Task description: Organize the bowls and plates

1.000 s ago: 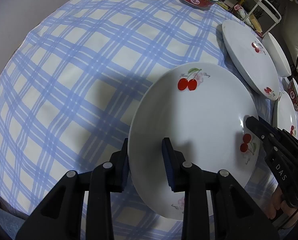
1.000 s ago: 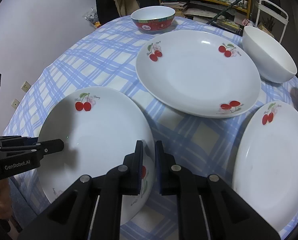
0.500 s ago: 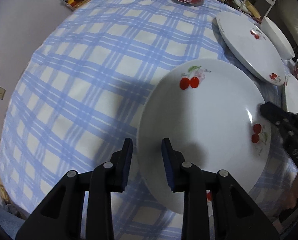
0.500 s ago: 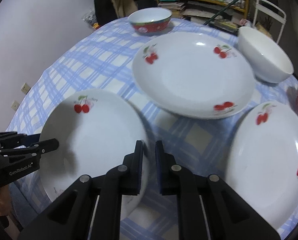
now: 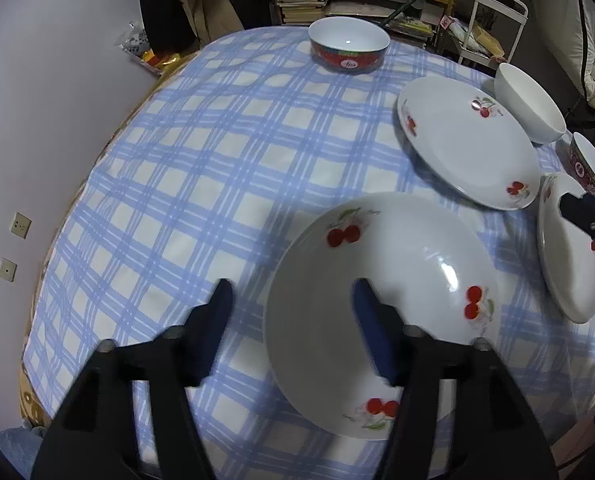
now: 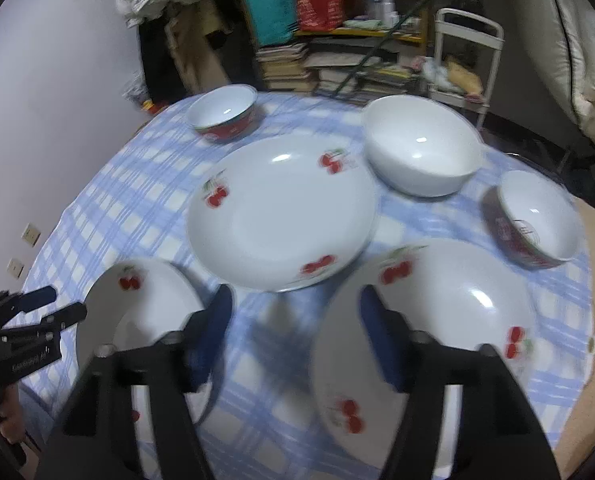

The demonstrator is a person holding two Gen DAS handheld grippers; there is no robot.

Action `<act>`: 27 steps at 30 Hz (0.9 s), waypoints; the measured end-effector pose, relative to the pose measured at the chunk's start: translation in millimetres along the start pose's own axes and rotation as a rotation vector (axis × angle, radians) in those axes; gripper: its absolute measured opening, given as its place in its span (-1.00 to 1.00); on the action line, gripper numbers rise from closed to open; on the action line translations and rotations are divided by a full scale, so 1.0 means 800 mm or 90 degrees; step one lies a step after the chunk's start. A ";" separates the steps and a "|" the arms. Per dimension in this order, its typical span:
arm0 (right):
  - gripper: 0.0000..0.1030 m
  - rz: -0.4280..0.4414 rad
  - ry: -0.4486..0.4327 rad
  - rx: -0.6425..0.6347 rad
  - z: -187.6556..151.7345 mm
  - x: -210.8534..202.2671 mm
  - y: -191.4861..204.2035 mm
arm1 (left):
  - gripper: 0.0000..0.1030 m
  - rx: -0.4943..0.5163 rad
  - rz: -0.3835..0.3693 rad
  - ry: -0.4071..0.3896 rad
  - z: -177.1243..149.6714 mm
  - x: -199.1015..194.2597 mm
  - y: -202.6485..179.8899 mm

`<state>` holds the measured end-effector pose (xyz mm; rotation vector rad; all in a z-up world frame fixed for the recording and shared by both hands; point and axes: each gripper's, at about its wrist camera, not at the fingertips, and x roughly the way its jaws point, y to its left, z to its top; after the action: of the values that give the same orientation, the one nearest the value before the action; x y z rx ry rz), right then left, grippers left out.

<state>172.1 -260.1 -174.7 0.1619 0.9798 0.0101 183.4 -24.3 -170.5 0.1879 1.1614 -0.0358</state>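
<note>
Three white cherry-print plates lie on the blue checked tablecloth [image 5: 217,160]. The near-left plate [image 5: 381,304] [image 6: 145,320] lies below my open, empty left gripper [image 5: 291,312]. The middle plate [image 6: 281,216] [image 5: 465,148] sits further back. The right plate [image 6: 425,328] [image 5: 569,248] lies under my open, empty right gripper [image 6: 295,320]. A large white bowl [image 6: 421,148] and two red-sided bowls, one far [image 6: 223,114] [image 5: 349,48] and one at the right [image 6: 533,220], stand on the table.
The table's left edge drops beside a pale wall [image 5: 37,80]. Shelves with books and clutter [image 6: 329,52] and a white cart [image 6: 465,56] stand behind the table. The left gripper shows at the left of the right wrist view [image 6: 21,336].
Both grippers have opened and let go of the near-left plate's rim. Both have lifted and pulled back, so more of the table and room shows.
</note>
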 end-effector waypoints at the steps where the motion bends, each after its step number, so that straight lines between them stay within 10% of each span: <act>1: 0.78 -0.008 -0.002 0.001 0.002 -0.005 -0.007 | 0.59 0.001 0.011 0.000 0.001 -0.005 -0.007; 27: 0.89 -0.020 0.043 -0.001 0.008 -0.044 -0.157 | 0.74 0.006 -0.040 0.003 0.032 -0.028 -0.165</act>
<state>149.5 -387.9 -159.5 0.1457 1.0502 -0.0133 181.1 -159.6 -156.8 0.1594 1.1719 -0.0964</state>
